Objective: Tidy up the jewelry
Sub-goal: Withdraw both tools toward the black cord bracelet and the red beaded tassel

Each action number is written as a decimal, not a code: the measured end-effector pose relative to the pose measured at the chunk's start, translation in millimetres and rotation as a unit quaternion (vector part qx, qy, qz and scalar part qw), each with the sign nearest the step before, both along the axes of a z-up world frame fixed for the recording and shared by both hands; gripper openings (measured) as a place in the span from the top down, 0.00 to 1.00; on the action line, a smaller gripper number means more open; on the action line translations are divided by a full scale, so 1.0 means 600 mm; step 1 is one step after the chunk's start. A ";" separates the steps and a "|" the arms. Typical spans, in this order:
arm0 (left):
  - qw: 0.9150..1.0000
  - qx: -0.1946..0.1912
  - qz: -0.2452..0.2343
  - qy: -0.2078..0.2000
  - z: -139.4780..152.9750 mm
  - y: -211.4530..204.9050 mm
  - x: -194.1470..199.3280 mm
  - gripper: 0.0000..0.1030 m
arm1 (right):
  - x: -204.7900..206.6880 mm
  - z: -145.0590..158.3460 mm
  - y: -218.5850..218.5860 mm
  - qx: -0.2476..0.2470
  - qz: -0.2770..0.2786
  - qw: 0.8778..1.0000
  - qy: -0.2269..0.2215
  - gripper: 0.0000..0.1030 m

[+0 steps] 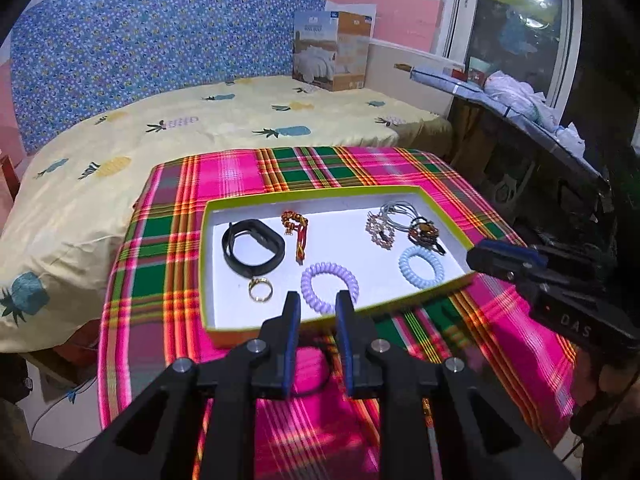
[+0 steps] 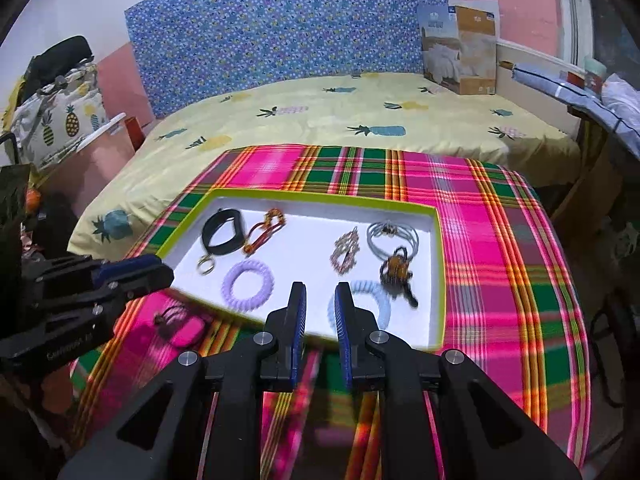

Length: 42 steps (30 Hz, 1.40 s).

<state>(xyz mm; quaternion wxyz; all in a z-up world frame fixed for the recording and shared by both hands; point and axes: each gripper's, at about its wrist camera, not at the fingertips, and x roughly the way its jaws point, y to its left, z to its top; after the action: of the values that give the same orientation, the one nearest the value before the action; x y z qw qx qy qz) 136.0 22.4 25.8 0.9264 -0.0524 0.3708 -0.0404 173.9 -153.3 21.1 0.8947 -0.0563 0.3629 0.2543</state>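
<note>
Shallow white tray with lime-green rim [image 1: 440,196] sits centre frame on the pink-and-green plaid tablecloth [image 1: 224,172]. Inside it, well apart from each other: black rubber wristband [image 1: 253,248] at left, red-and-gold braided cord bracelet [image 1: 297,232] beside it, gold ring [image 1: 260,290] below the band, lilac spiral coil tie [image 1: 329,286] at lower centre, pale blue spiral coil tie [image 1: 421,266] at lower right. Upper right holds a beaded crystal piece [image 1: 379,231], grey cord loops [image 1: 400,212] and an amber-brown beaded piece [image 1: 425,235], these last two touching.

One item lies outside: a small dark looped band [image 2: 170,318] on the cloth, lower left of the right wrist view, just beside the tray's near rim.

Left gripper [image 1: 318,312] hovers over the near rim, jaws spread, holding nothing. Right gripper [image 2: 321,300] hovers likewise above the near rim by the blue coil, jaws parted and empty.

Judgement: the stray band looks like the remaining piece. It lies flat and thin, so come down steep, straddle one side of the loop, press the fingertips to the cloth before closing. Avoid pinching the fabric. Lift clear of the rim, then release over bare white floor at lower left.
</note>
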 end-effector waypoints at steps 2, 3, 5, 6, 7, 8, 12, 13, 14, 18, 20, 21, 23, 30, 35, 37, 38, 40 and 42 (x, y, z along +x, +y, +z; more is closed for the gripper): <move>1.000 -0.002 0.001 -0.005 0.005 0.000 -0.019 0.82 | -0.025 0.003 -0.005 0.001 0.003 1.000 -0.005 0.85; 1.000 -0.002 0.002 -0.006 0.007 0.000 -0.028 0.82 | -0.033 0.005 -0.005 0.001 0.003 1.000 -0.007 0.83; 1.000 -0.001 0.004 -0.008 0.009 0.000 -0.045 0.82 | -0.054 0.007 -0.009 0.003 0.004 1.000 -0.011 0.74; 1.000 -0.001 0.005 -0.009 0.010 -0.001 -0.053 0.82 | -0.061 0.008 -0.010 0.005 0.005 1.000 -0.011 0.69; 1.000 -0.001 0.005 -0.010 0.010 -0.001 -0.061 0.82 | -0.069 0.009 -0.011 0.007 0.005 1.000 -0.011 0.68; 1.000 0.000 0.006 -0.010 0.011 -0.001 -0.067 0.82 | -0.077 0.010 -0.013 0.009 0.005 1.000 -0.012 0.68; 1.000 0.001 0.007 -0.011 0.009 -0.001 -0.094 0.82 | -0.104 0.012 -0.019 0.014 0.002 1.000 -0.013 0.68; 1.000 0.003 0.008 -0.011 0.009 -0.001 -0.100 0.82 | -0.110 0.012 -0.020 0.014 0.002 1.000 -0.013 0.68; 1.000 0.004 0.008 -0.012 0.009 -0.001 -0.106 0.82 | -0.115 0.011 -0.021 0.014 0.003 1.000 -0.012 0.68; 1.000 0.004 0.011 -0.016 0.009 0.002 -0.130 0.82 | -0.135 0.009 -0.026 0.016 0.003 1.000 -0.010 0.68; 1.000 0.003 0.013 -0.016 0.009 0.003 -0.140 0.82 | -0.145 0.008 -0.029 0.019 0.003 1.000 -0.009 0.68; 1.000 0.003 0.013 -0.017 0.009 0.003 -0.145 0.82 | -0.148 0.008 -0.030 0.021 0.003 1.000 -0.009 0.68; 1.000 0.005 0.013 -0.017 0.009 0.002 -0.153 0.82 | -0.156 0.007 -0.031 0.021 0.002 1.000 -0.009 0.68; 1.000 0.004 0.012 -0.018 0.007 0.000 -0.167 0.82 | -0.176 0.001 -0.031 0.020 0.006 1.000 -0.006 0.68; 1.000 0.003 0.013 -0.016 0.007 0.000 -0.169 0.82 | -0.179 -0.003 -0.032 0.017 0.004 1.000 -0.004 0.68; 1.000 0.003 0.012 -0.017 0.006 0.000 -0.169 0.82 | -0.179 -0.003 -0.032 0.016 0.003 1.000 -0.004 0.68; 1.000 0.002 0.012 -0.016 0.006 0.000 -0.168 0.82 | -0.179 -0.003 -0.031 0.016 0.003 1.000 -0.004 0.68; 1.000 0.002 0.012 -0.016 0.004 0.000 -0.167 0.82 | -0.179 -0.003 -0.031 0.016 0.004 1.000 -0.004 0.68; 1.000 0.001 0.012 -0.015 0.002 0.001 -0.166 0.82 | -0.178 -0.005 -0.030 0.015 0.004 1.000 -0.003 0.68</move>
<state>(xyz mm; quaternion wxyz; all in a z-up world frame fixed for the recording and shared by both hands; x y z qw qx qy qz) 36.2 22.9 27.0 0.9322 -0.0549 0.3565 -0.0299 66.9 -171.6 18.3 0.8956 -0.0448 0.3561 0.2629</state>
